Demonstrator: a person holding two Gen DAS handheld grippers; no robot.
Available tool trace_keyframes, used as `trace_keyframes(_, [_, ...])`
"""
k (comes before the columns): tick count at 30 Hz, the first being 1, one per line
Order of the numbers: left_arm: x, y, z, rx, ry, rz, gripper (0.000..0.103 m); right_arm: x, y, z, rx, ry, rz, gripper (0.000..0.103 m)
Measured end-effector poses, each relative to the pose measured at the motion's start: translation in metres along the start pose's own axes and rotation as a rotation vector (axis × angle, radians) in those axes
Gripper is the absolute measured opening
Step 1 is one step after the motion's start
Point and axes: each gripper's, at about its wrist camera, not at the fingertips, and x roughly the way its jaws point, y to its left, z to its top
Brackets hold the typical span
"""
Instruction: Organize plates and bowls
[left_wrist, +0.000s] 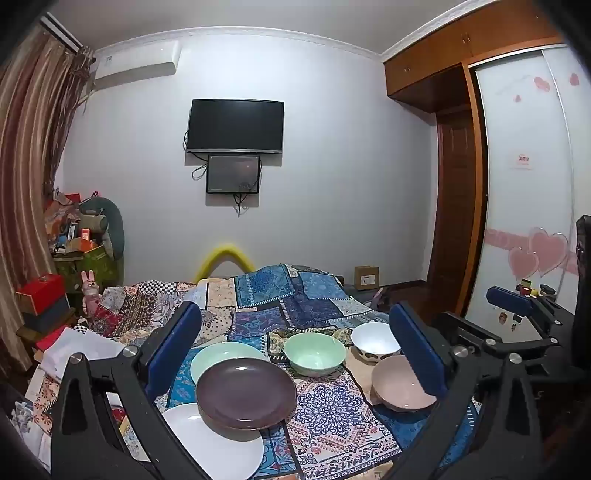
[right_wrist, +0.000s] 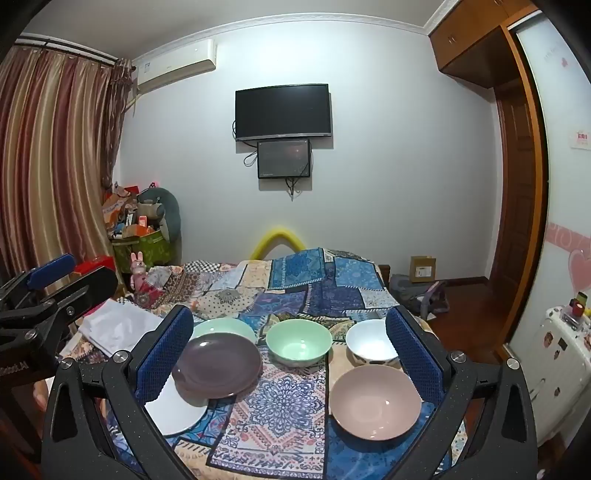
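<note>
On the patchwork cloth lie three overlapping plates. The purple plate (left_wrist: 245, 393) (right_wrist: 218, 363) rests on a mint plate (left_wrist: 221, 354) (right_wrist: 225, 326) and a white plate (left_wrist: 218, 446) (right_wrist: 173, 413). To their right stand a mint bowl (left_wrist: 314, 352) (right_wrist: 298, 341), a white bowl (left_wrist: 373, 339) (right_wrist: 369, 343) and a pink bowl (left_wrist: 399, 384) (right_wrist: 375, 400). My left gripper (left_wrist: 294, 308) hangs open above the dishes, holding nothing. My right gripper (right_wrist: 289, 313) is open and empty too, beside the left one. Each view catches the other gripper's blue pads (left_wrist: 508, 300) (right_wrist: 51, 273) at its edge.
The patchwork-covered table (right_wrist: 317, 288) runs back toward the wall with a television (right_wrist: 282, 110). White folded sheets (right_wrist: 118, 325), a pink rabbit toy (right_wrist: 138, 275) and stacked boxes (left_wrist: 42, 299) crowd the left. A wardrobe (left_wrist: 524, 184) and a white appliance (right_wrist: 561, 369) stand on the right.
</note>
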Motion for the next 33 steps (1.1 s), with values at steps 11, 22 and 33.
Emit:
trace_keyframes(11, [0.007,0.007,-0.002,-0.030,0.018,0.018,0.103,0.000,-0.001,0.000,0.002,0.001,0.000,0.103])
trace_keyframes(22, [0.005,0.011,-0.001,-0.032,0.016,0.017,0.103,0.000,0.000,-0.001,0.004,0.003,0.000,0.103])
trace_keyframes(33, [0.007,0.011,-0.003,-0.030,0.021,0.017,0.103,0.001,-0.002,0.000,0.005,0.004,0.000,0.103])
